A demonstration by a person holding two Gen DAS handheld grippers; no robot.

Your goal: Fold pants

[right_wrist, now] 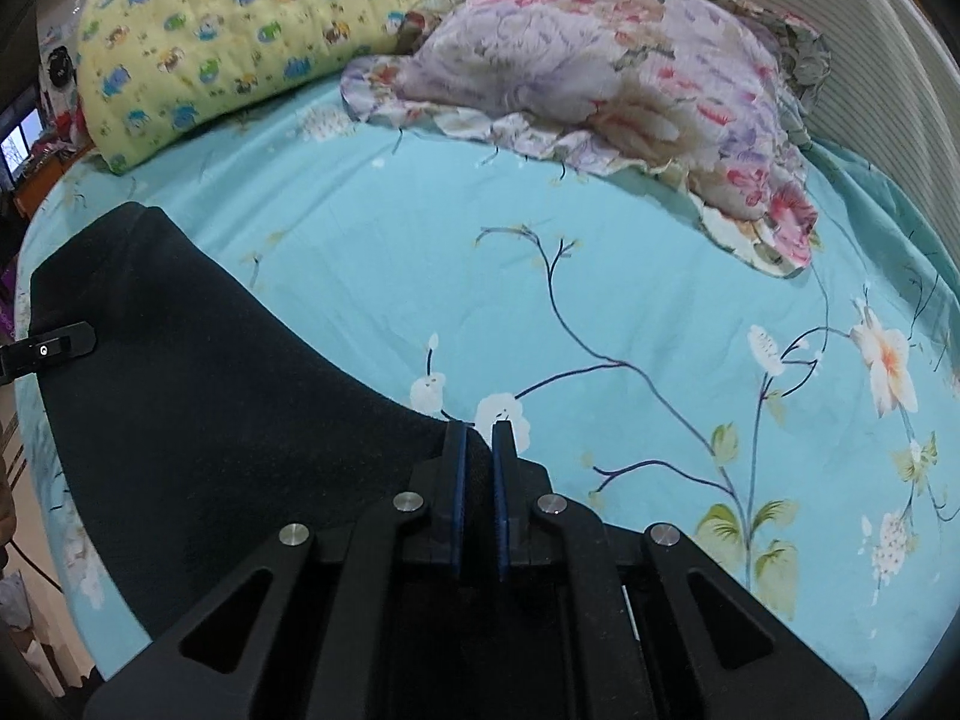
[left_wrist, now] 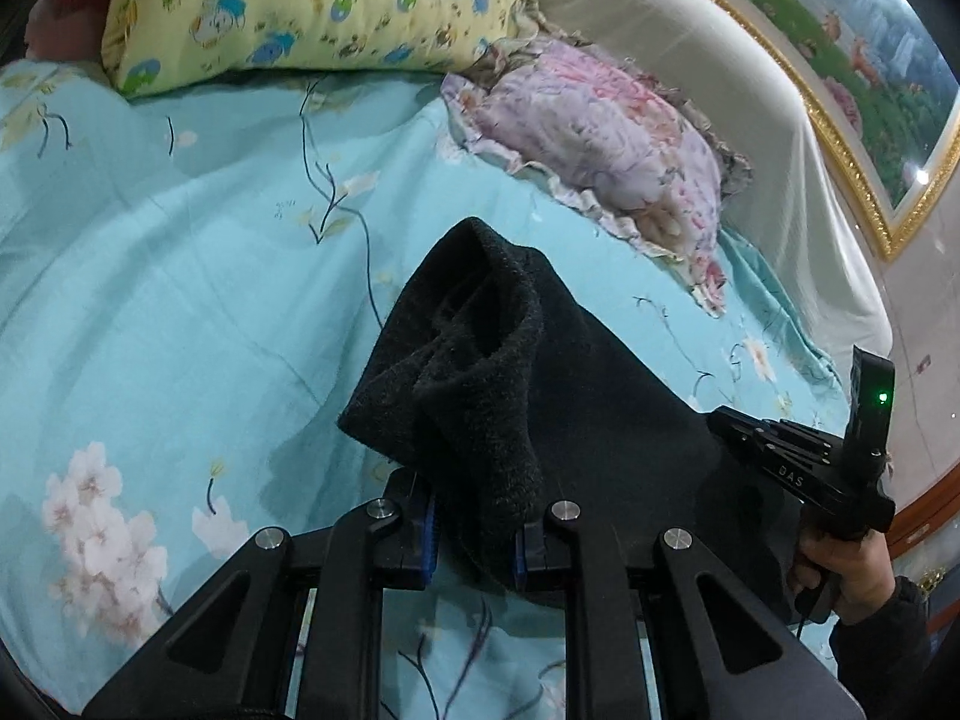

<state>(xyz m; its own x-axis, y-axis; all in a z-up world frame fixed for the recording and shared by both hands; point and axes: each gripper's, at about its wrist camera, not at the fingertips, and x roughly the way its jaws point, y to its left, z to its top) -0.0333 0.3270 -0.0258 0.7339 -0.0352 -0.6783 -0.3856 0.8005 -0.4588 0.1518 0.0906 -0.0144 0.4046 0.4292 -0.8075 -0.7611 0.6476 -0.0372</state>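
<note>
The black fleece pants (left_wrist: 480, 372) hang stretched between my two grippers above the turquoise flowered bed sheet (left_wrist: 150, 276). My left gripper (left_wrist: 474, 546) is shut on one bunched end of the pants, whose opening gapes upward. My right gripper (right_wrist: 479, 438) is shut on the other corner of the pants (right_wrist: 198, 408), with cloth pinched between the blue pads (right_wrist: 459, 480). The right gripper also shows at the right edge of the left wrist view (left_wrist: 798, 468), held by a hand. The left gripper's tip shows at the left edge of the right wrist view (right_wrist: 54, 348).
A yellow cartoon-print pillow (left_wrist: 312, 6) and a pink-purple flowered pillow (left_wrist: 606, 138) lie at the head of the bed. A cream headboard (left_wrist: 690, 42) and a gold-framed picture (left_wrist: 858, 72) stand behind. The sheet (right_wrist: 600, 312) stretches ahead of the right gripper.
</note>
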